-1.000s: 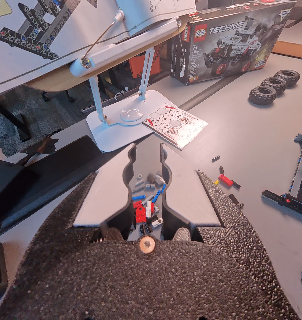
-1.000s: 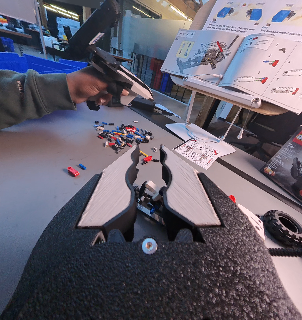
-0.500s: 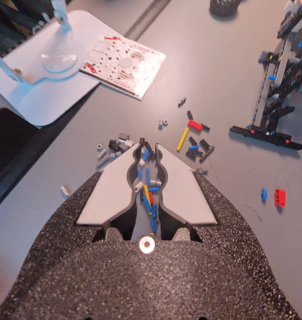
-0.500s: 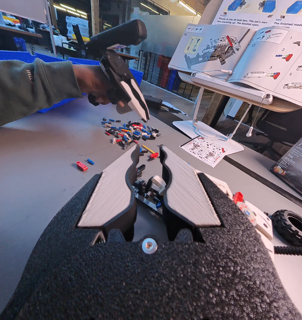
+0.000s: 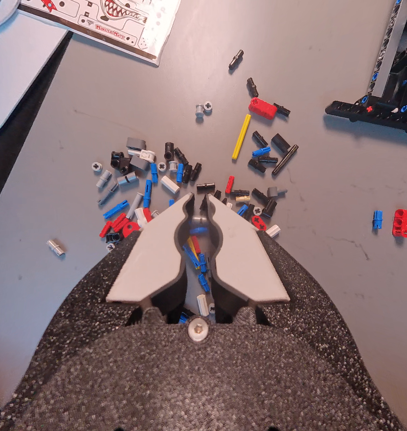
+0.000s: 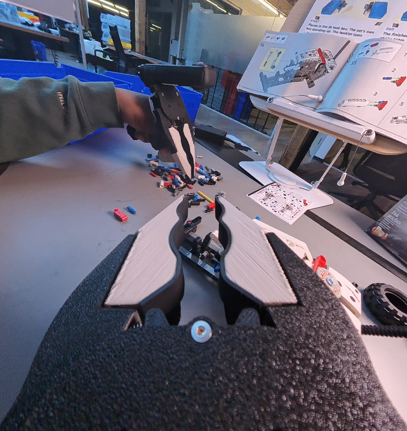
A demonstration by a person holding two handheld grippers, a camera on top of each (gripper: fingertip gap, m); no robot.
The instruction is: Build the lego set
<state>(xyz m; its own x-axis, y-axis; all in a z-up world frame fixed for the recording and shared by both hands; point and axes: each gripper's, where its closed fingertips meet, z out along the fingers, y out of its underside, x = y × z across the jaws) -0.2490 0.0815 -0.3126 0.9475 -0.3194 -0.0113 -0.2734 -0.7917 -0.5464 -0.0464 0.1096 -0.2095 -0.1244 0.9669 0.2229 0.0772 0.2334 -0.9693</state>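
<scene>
My left gripper (image 5: 199,198) points straight down at a pile of small loose pieces (image 5: 174,177), with its tips low among them. Its jaws stand a narrow gap apart and I see nothing held; a black pin (image 5: 206,185) lies just beyond the tips. It also shows in the right wrist view (image 6: 190,176), held by a hand in a green sleeve. My right gripper (image 6: 201,198) is open and empty over the partly built black model (image 6: 197,251). The model's black frame also shows in the left wrist view (image 5: 384,109).
A sticker sheet (image 6: 279,203) lies by the white book stand's base (image 6: 284,179), which holds the open booklet (image 6: 337,70). A red piece (image 5: 402,223) and blue pin (image 5: 377,219) lie apart. A tyre (image 6: 394,305), the set's box (image 6: 398,231) and blue bins (image 6: 34,67) surround the work area. One gripper's finger ends stand about 25 cm off the other's.
My left gripper has tipped from facing the book stand to pointing down, dropped onto the pile, and its jaws have narrowed. My right gripper has barely moved.
</scene>
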